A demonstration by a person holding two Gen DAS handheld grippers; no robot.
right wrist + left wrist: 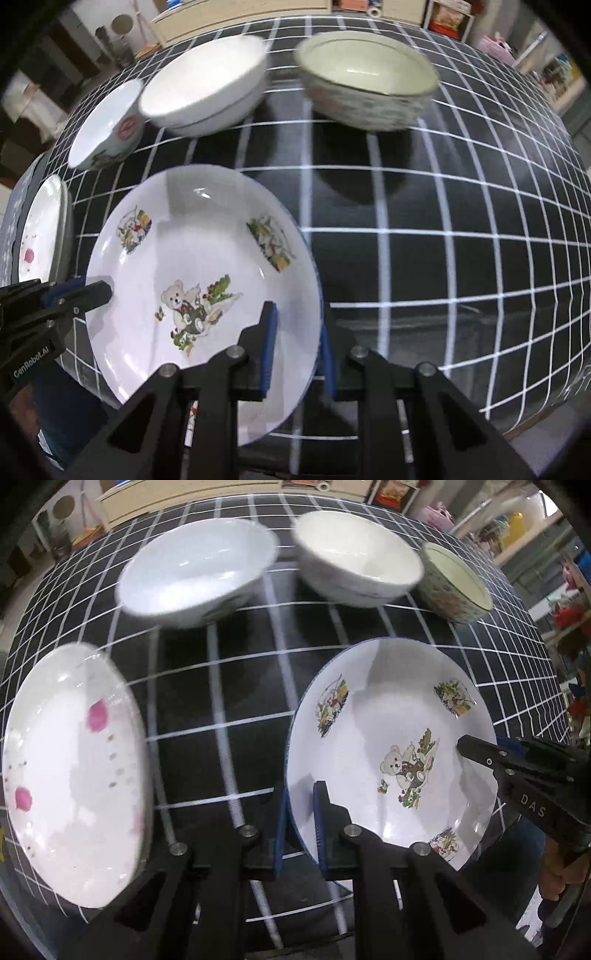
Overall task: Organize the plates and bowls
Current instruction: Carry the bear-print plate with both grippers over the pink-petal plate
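White and glossy, the bear plate point(388, 746) sits between the two grippers, apparently lifted a little off the cloth point(240, 686), though the height is hard to judge. The left gripper point(299, 827) is clamped on its near-left rim, one blue pad inside the well and one outside. The right gripper point(297, 350) pinches the opposite rim the same way, and each shows in the other's view as a black tip over the plate edge.

To the left lies the pink plate point(70, 775), flat on the cloth and well apart. Along the far side stand three bowls: a white bowl point(195, 572), a cream bowl point(358, 557) just beside it, and a patterned bowl point(456, 583) at the right end.

My judgement is that the bear plate is headed for the pink plate, to make a stack. The risks come from the glaze and the shared grip. Slick rims held only by narrow pads can slide if either hand twists or pulls outward. Uneven lifting would tilt the plate and could let it drop on the cloth. Set down too fast or off-centre, it could chip or shove the pink plate.
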